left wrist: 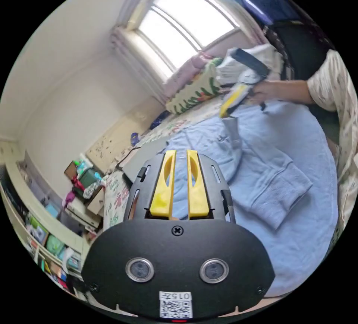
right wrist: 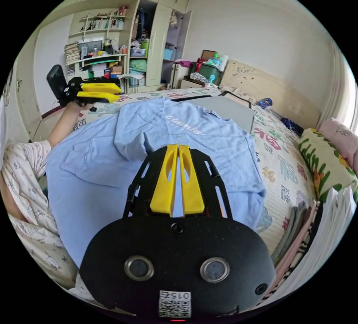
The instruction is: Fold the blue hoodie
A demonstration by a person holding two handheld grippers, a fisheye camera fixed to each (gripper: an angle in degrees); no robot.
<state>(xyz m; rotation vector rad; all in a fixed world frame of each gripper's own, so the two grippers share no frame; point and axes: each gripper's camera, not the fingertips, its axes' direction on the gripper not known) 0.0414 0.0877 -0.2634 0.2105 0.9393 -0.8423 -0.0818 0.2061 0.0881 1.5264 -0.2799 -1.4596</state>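
We see the blue hoodie [right wrist: 149, 145] lying spread out on the bed [right wrist: 283, 160], with one sleeve folded over its middle. The right gripper [right wrist: 178, 149] hangs just above it, its two yellow jaws almost touching and nothing between them. Far across the hoodie, the left gripper [right wrist: 112, 93] is held in a hand [right wrist: 80, 106], jaws close together, over the hoodie's far edge. Shelves [right wrist: 97, 52] stand behind.

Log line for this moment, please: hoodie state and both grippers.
hoodie: spread on bed, one sleeve folded in | left hand-held gripper: shut, empty | right hand-held gripper: shut, empty
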